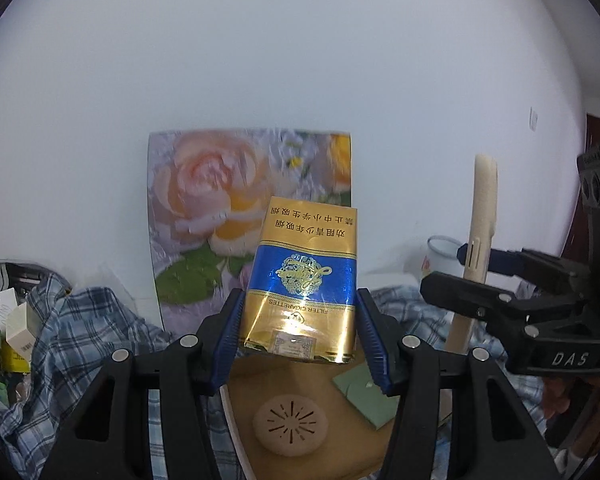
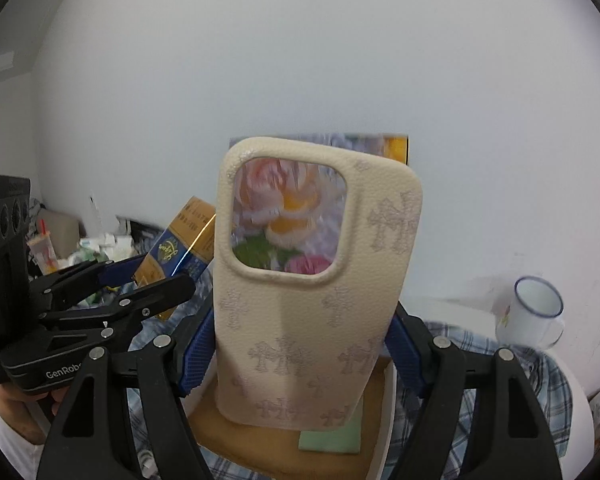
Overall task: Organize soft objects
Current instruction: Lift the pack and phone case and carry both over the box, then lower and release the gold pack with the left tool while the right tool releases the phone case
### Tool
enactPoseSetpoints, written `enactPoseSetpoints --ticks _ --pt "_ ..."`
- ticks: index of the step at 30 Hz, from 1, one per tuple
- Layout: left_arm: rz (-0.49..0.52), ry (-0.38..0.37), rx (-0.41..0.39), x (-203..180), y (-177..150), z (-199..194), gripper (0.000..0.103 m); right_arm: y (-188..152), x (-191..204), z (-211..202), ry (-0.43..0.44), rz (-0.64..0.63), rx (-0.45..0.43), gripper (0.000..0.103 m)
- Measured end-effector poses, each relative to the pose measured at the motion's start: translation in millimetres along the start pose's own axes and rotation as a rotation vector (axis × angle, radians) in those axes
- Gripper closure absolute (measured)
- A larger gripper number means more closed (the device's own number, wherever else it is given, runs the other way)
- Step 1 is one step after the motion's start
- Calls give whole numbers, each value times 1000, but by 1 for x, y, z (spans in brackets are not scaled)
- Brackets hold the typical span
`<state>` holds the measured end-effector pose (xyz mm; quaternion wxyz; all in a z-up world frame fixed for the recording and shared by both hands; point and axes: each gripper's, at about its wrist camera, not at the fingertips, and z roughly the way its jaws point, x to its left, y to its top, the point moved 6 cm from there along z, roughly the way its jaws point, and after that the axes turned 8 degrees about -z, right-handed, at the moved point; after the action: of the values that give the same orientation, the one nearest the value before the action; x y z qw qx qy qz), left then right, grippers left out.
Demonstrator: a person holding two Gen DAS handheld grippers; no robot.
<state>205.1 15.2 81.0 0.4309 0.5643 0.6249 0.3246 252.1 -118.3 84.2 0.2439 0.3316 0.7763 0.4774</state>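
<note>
Between the blue ribbed pads of the left gripper (image 1: 300, 336), partly open and clamped on it: a soft gold-and-blue foil cigarette pack (image 1: 302, 280), upright, print upside down. Between the blue pads of the right gripper (image 2: 300, 356), wider apart and pressed on both edges: a cream textured phone case with pale cross pattern (image 2: 312, 300), upright, with a square camera hole near its top. Just below both tools: a shallow box with brown cardboard floor (image 1: 340, 432), and in it a round beige perforated disc (image 1: 290, 426) and a flat green pad (image 1: 366, 398). Around the box: blue-and-white checked cloth (image 1: 84, 344). Right of the right tool, on the cloth: a white enamel mug with blue rim (image 2: 534, 312). Behind, against the white wall (image 1: 300, 60): a rose-printed board (image 1: 220, 216).
</note>
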Motion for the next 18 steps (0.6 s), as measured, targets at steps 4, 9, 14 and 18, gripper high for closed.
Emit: enactPoseSetpoints --ticks 4,9,14,18 --pt "-8 -1 44 5 -14 18 46 -15 -8 17 -13 7 54 29" --pt "-17 10 89 9 -29 35 46 -35 -21 33 -26 30 117 29" --pt "-17 20 127 11 -43 47 46 -55 -23 56 -20 24 192 29" --pt "-9 30 154 13 -53 54 46 -75 -22 75 -27 13 266 29"
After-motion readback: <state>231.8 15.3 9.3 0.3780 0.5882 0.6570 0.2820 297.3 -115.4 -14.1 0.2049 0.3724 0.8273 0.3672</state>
